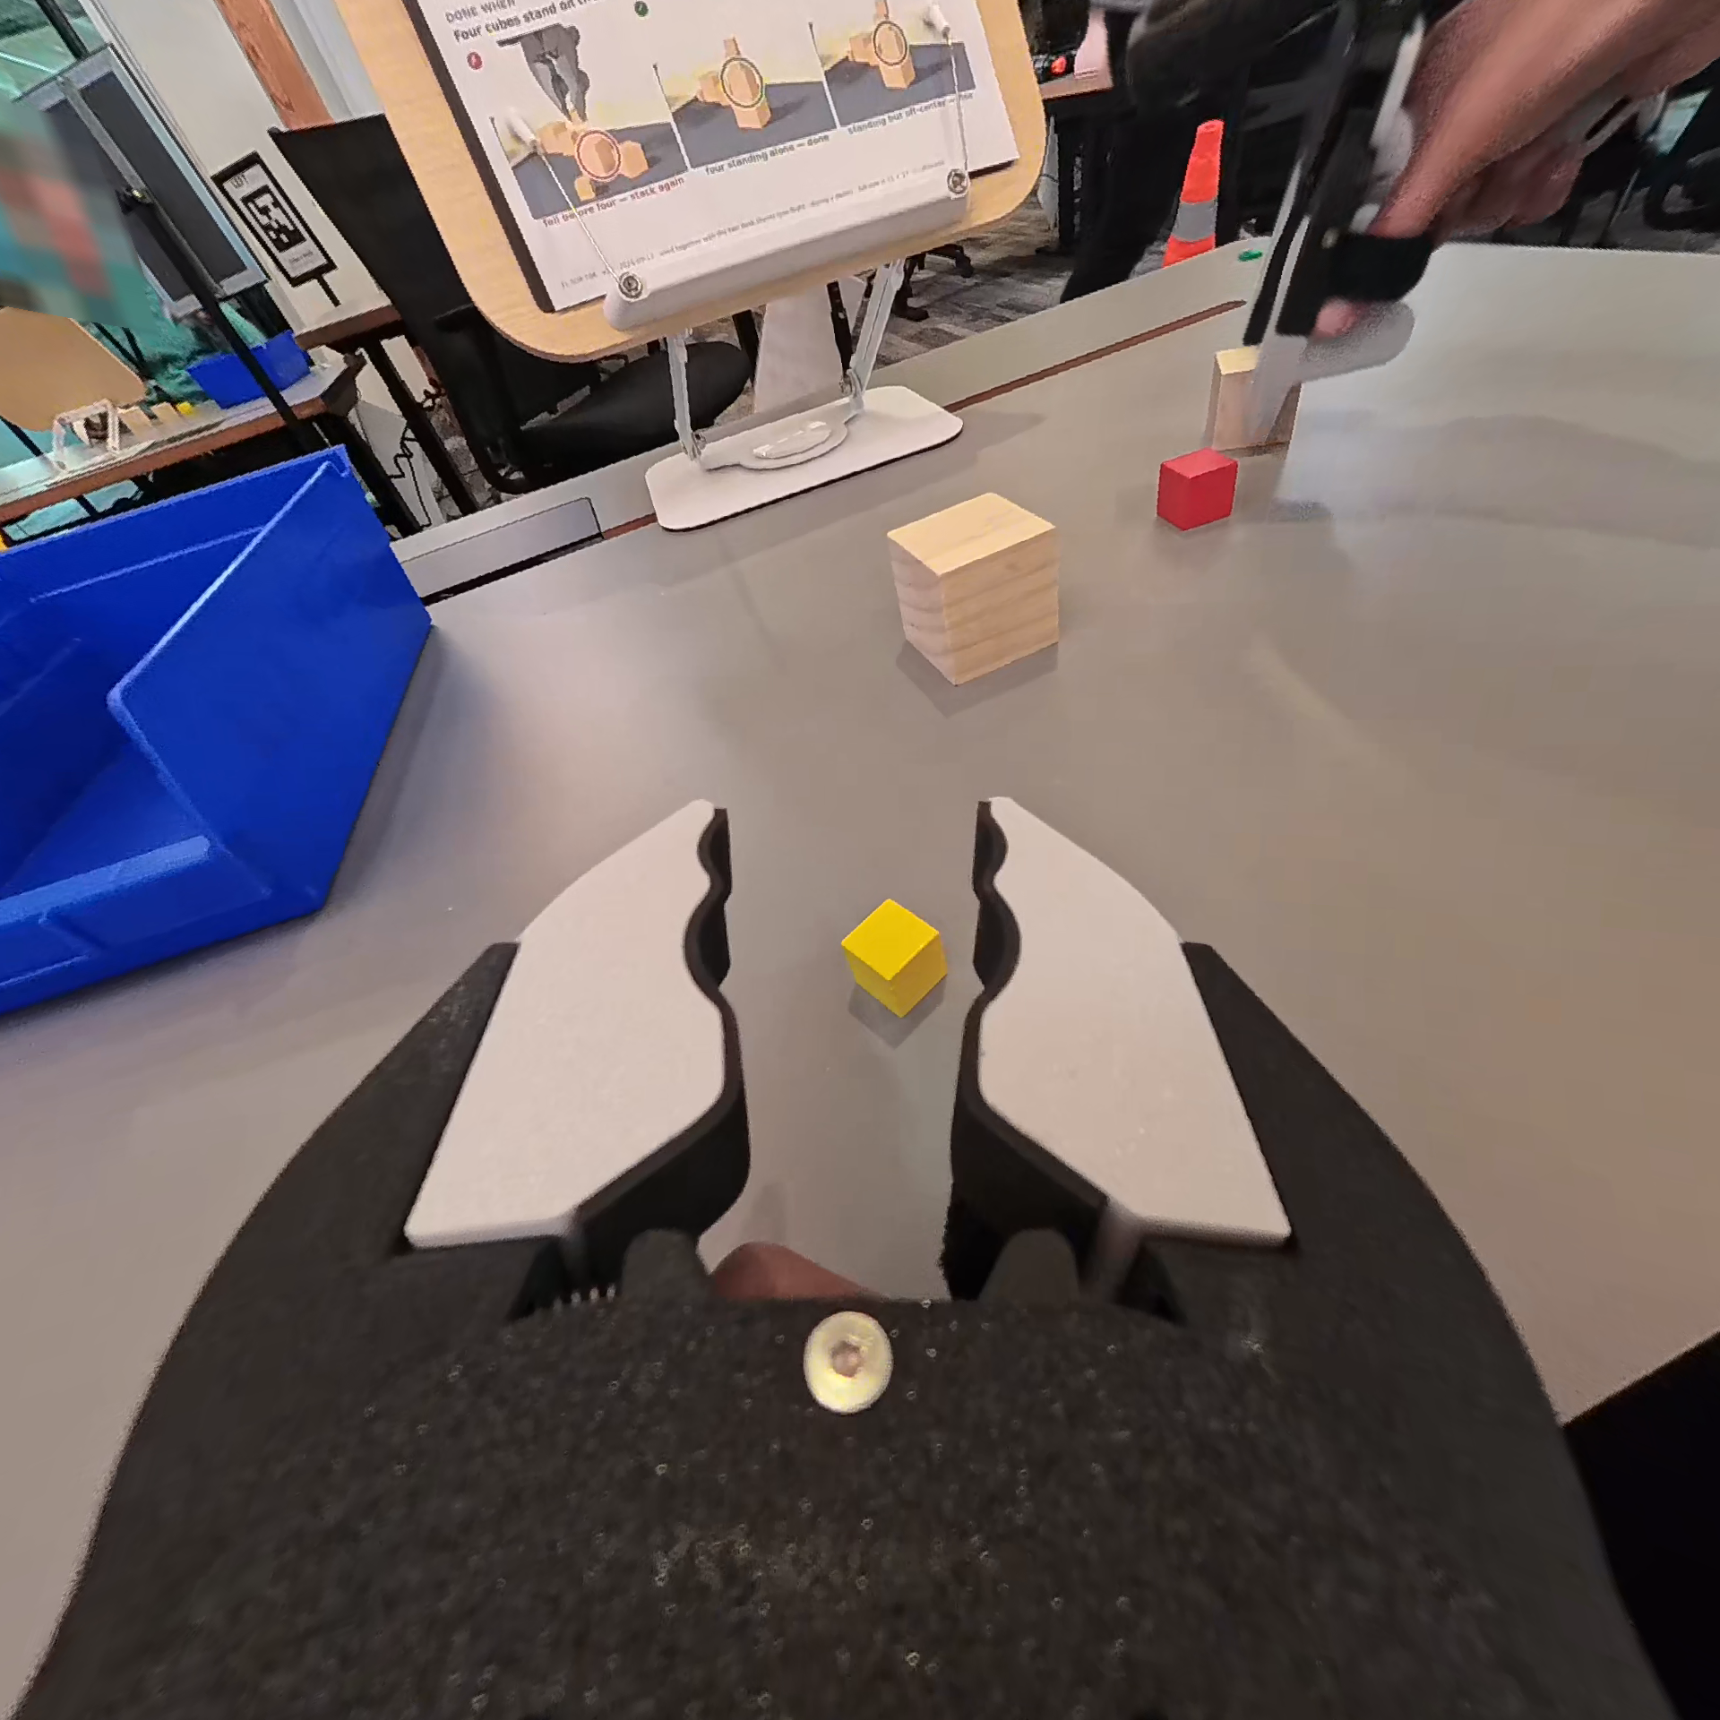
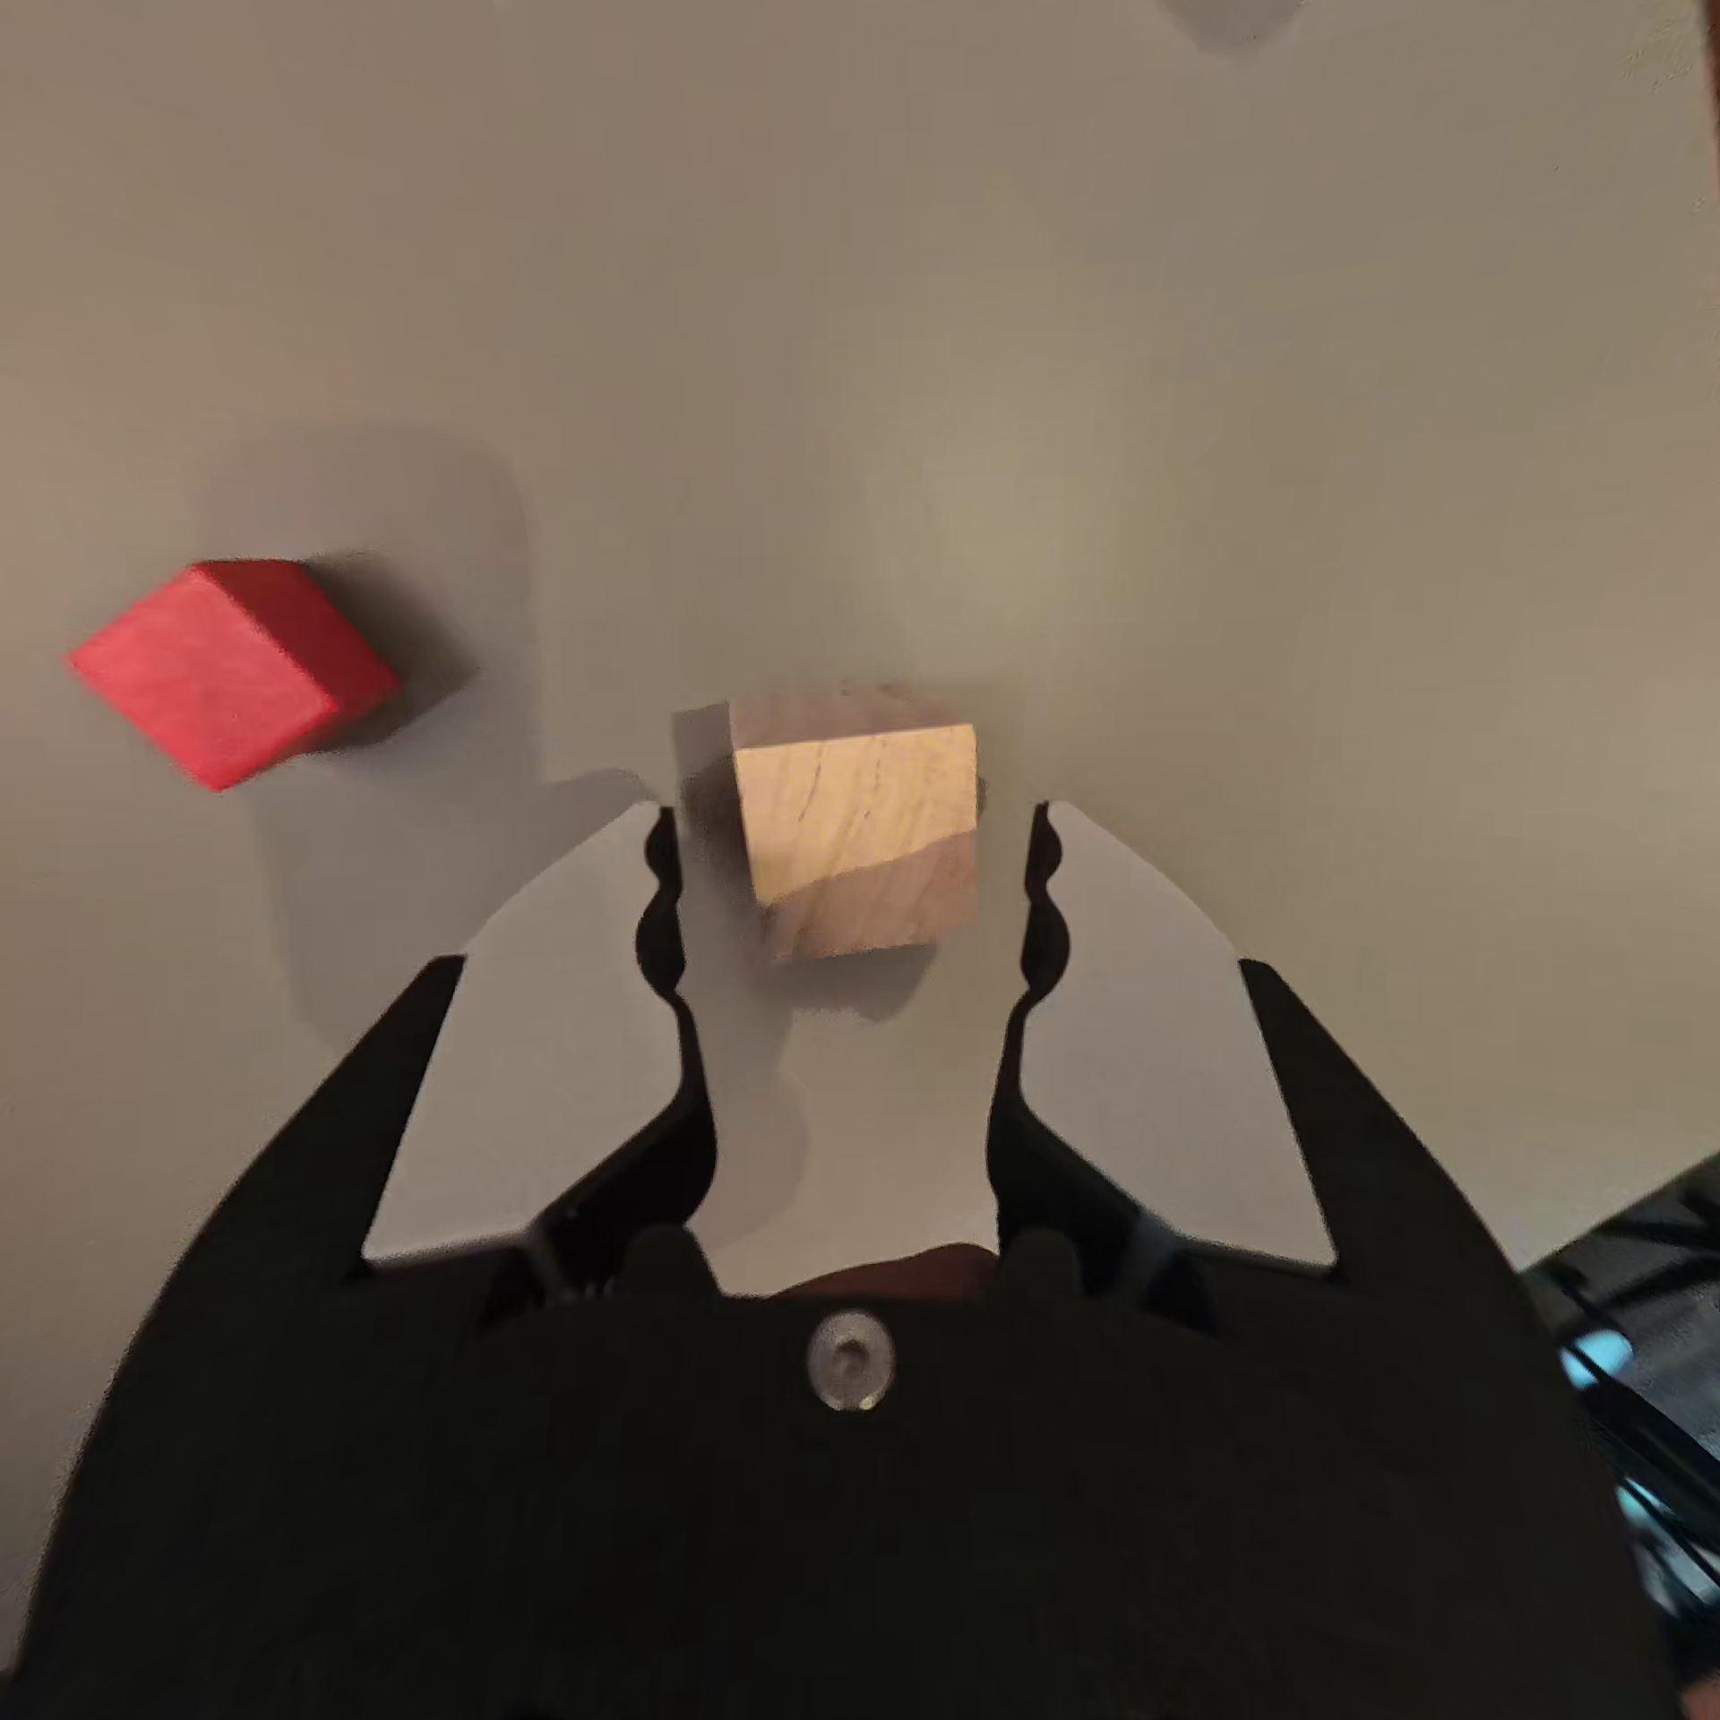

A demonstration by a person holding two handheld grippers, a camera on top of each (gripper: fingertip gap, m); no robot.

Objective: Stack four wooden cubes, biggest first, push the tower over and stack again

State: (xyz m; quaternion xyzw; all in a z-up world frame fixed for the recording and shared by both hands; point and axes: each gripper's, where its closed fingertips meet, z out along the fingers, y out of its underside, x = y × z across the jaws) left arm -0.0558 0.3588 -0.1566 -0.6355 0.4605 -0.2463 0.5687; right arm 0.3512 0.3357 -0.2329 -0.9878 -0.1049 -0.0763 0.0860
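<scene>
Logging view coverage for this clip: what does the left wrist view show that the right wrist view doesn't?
Left only: open left gripper around the yellow cube, big cube, blue bin, sheet stand, cone.
Right only: cables at the table edge.
Both: red cube, mid cube, table, open right gripper.

Blue bin [image 1: 214, 707], instruction board [image 1: 717, 149] (on a stand), orange cone [image 1: 1201, 191].
</scene>
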